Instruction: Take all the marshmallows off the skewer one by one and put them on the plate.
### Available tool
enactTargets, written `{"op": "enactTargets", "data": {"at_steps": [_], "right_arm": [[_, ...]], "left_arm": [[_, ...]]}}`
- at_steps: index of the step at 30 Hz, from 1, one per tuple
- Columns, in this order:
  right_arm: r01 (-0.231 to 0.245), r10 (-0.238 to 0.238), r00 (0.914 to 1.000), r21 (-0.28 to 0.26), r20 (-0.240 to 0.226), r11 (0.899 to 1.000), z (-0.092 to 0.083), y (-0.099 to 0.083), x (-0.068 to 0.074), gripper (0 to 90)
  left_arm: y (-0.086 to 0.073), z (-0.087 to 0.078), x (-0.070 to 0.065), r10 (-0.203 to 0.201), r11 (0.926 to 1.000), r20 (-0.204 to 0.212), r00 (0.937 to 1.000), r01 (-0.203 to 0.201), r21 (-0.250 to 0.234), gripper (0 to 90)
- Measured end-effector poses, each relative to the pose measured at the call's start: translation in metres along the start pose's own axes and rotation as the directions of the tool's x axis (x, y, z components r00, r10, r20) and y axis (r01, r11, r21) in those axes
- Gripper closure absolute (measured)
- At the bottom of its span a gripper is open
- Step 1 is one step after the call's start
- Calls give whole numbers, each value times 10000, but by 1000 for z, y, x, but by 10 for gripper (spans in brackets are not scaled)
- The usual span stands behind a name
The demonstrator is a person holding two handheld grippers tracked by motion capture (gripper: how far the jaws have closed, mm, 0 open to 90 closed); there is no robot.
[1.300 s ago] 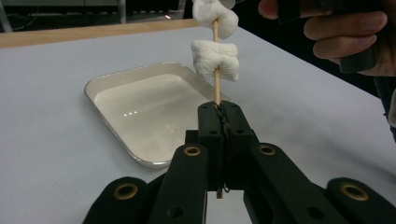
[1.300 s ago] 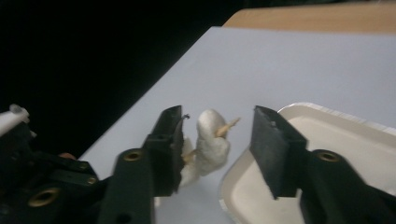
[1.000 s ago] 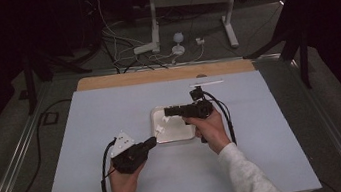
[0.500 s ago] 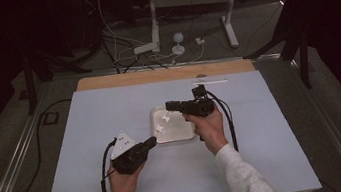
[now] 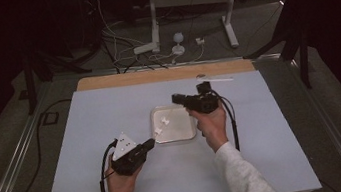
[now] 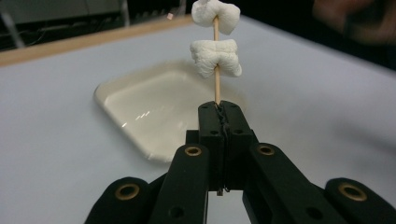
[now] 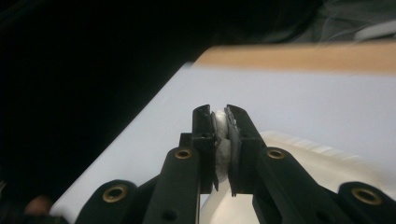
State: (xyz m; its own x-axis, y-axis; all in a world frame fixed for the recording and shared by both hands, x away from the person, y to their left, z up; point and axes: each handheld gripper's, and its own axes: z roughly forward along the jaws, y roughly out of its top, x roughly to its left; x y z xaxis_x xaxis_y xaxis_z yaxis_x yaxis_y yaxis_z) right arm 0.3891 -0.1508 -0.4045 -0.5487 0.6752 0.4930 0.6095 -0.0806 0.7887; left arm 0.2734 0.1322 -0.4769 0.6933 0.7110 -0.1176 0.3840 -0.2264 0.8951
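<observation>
While our left gripper (image 6: pixel 219 109) clamps its jaws on the skewer (image 6: pixel 216 84) carrying two marshmallows (image 6: pixel 215 57) above the tray (image 5: pixel 186 130), our right gripper (image 7: pixel 220 116) pinches another soft, light marshmallow (image 7: pixel 223 149), best squeezed gently by its sides, over the tabletop (image 5: pixel 85 113).

The upper marshmallow (image 6: pixel 215 14) on the skewer (image 6: pixel 216 86) is cut by the top edge of the left gripper view, the other hand (image 6: pixel 357 21) is only a blur there, and the white piece (image 7: pixel 223 149) squeezed in the right gripper (image 7: pixel 220 114) is mostly hidden between its jaws.
</observation>
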Motion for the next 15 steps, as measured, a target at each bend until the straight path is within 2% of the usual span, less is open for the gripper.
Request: {"op": "enactTargets", "data": {"at_steps": [1, 2, 3, 5, 6, 8, 10, 13, 15], "right_arm": [[-99, 99, 10000, -181, -14, 9998, -6, 5, -5, 829], [141, -141, 9999, -111, 19, 9998, -10, 9, -7, 825], [373, -371, 9992, 126, -151, 9992, -11, 12, -7, 822], [942, -938, 9955, 451, -110, 9945, -12, 11, -3, 816], [1047, -1039, 9945, 543, -162, 9930, -11, 10, -2, 813], [880, -872, 9961, 571, -166, 9945, -8, 7, -4, 807], [897, -898, 9960, 825, -26, 9925, -2, 2, -6, 802], [1159, -1217, 9920, 1399, 337, 9834, 9, -7, -8, 792], [1288, -1378, 9896, 1704, 420, 9769, 17, -12, -12, 782]], "left_arm": [[0, -1, 3, -234, 9997, 68, 9997, 234, -99, 900], [0, -1, 3, -234, 9997, 68, 9997, 234, -99, 900], [2, -3, 5, -448, 9984, 92, 9990, 451, -333, 900], [3, -3, 5, -448, 9983, 74, 9990, 450, -374, 900], [4, -2, 4, -515, 9978, 4, 9987, 515, -412, 900], [3, -2, 4, -623, 9972, -51, 9980, 620, -416, 900], [2, -3, 5, -666, 9969, -51, 9978, 663, -425, 900], [1, -3, 9, -860, 9954, -145, 9962, 853, -426, 900], [0, -3, 9, -909, 9951, -161, 9957, 902, -398, 900]]}}
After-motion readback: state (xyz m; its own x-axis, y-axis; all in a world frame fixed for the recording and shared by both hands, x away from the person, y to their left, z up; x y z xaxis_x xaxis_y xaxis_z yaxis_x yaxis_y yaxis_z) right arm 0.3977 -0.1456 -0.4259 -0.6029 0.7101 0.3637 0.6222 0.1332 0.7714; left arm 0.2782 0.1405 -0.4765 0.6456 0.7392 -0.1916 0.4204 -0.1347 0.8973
